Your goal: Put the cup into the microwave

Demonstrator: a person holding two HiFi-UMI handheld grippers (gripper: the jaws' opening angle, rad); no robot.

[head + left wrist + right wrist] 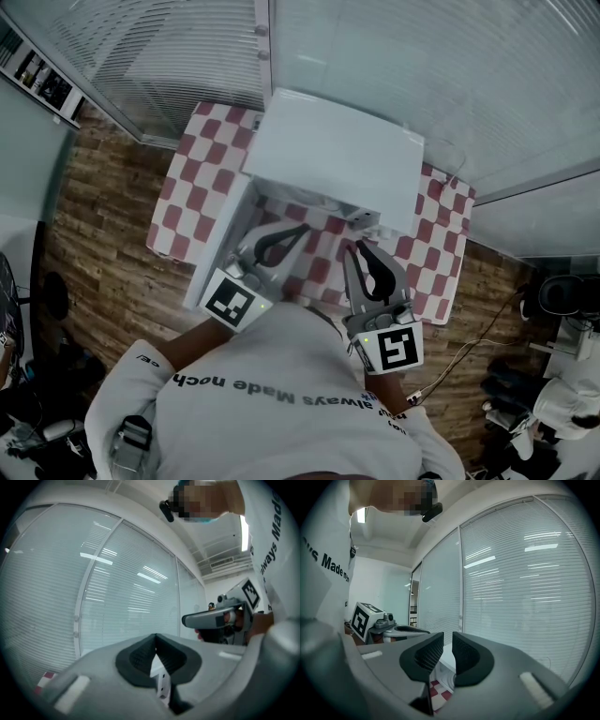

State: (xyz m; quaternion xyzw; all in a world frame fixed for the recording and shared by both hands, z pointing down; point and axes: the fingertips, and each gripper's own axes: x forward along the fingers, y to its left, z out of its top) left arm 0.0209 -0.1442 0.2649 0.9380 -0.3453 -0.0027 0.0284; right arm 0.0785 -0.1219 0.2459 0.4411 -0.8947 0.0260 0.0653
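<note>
Although the cup cannot be picked out with certainty in any view, a small pale object (362, 218) sits at the front lower edge of the microwave (328, 155), too small to tell what it is. Microwave: white, boxy, plain flat top, seen from above; it stands on the bench (202, 159), which is covered with a red-and-white checked cloth. A white panel (228, 234) angles out from its left front corner toward the person and looks like the door swung open. Left gripper (302, 230) is just beside that panel, over the cloth in front of the microwave; its own view shows the dark ribbed pads meeting at the tips, jaws closed, nothing held. Right gripper (362, 247) is near the small pale object; its own view shows the pads all but together with only a thin slit between them, jaws closed and empty, with white casing and checked cloth visible below. Both grippers point at the microwave front, close to each other but apart. Around the bench: wood-plank floor (103, 253); behind it, glass walls with horizontal blinds (422, 75).
</note>
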